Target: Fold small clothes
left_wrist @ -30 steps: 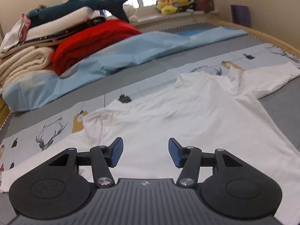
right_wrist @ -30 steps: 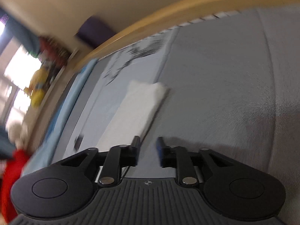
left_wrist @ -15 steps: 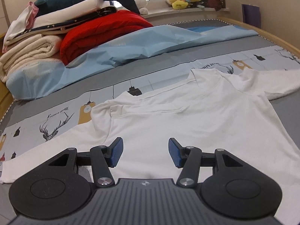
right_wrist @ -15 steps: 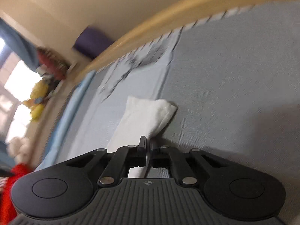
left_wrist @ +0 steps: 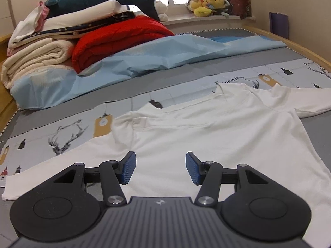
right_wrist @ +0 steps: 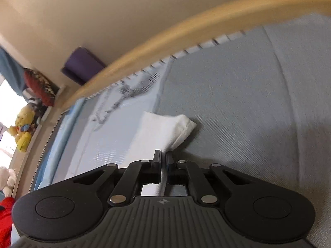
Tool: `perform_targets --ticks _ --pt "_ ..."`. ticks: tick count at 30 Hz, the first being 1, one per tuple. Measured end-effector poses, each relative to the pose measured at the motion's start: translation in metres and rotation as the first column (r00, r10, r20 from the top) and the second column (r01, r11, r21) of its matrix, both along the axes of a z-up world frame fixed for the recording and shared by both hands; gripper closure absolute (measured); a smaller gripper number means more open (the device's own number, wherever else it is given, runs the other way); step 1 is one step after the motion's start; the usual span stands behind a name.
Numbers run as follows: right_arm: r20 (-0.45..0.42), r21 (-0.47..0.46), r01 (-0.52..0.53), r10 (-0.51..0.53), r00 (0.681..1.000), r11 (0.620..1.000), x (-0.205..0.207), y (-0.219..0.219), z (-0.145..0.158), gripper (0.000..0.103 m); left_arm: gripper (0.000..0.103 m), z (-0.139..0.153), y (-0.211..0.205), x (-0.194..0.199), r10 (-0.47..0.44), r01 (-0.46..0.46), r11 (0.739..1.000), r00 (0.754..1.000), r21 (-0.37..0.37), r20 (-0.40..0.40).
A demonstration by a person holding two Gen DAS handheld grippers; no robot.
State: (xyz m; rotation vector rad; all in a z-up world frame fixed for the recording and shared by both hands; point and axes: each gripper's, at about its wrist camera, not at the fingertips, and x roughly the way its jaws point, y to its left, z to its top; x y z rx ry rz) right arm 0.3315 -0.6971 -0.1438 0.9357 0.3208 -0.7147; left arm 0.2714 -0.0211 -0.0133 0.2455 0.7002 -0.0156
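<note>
A white T-shirt [left_wrist: 217,132] lies spread flat on the bed, collar toward the far side and a sleeve reaching out to each side. My left gripper [left_wrist: 161,168] hovers open over the shirt's lower body with nothing between its blue pads [left_wrist: 129,168]. In the right wrist view my right gripper [right_wrist: 163,159] is shut on the edge of the shirt's white sleeve [right_wrist: 163,132]. The sleeve runs forward from the closed fingers and ends in a crumpled tip on the grey cover.
The bed has a grey cover with a pale printed sheet [left_wrist: 68,136] under the shirt. A light blue sheet [left_wrist: 144,62], a red quilt [left_wrist: 115,39] and stacked blankets [left_wrist: 35,60] lie at the far left. Plush toys [left_wrist: 204,4] sit on the sill. A wooden bed rim [right_wrist: 186,35] curves past.
The right gripper's jaws closed on the sleeve and lifted it a little. The left gripper drifted sideways over the shirt, staying open.
</note>
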Motion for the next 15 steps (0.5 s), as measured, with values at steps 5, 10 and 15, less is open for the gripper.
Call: perform_targets --ticks 5,10,15 --pt "0.056 -0.186 -0.153 0.165 0.985 0.971 0.031 0.056 0.070 0.100 0.044 0.012 0.035 -0.001 0.086 -0.086 0.995 0.996 -0.059 0.006" --pt "0.073 -0.383 -0.394 0.453 0.889 0.836 0.066 0.179 0.142 0.100 0.044 0.023 0.072 -0.006 0.180 -0.179 0.976 0.984 -0.122 -0.002" --pt "-0.031 -0.565 -0.689 0.823 0.567 0.454 0.075 0.386 0.179 0.100 0.044 0.032 0.101 -0.013 0.237 -0.236 0.957 0.971 -0.169 -0.014"
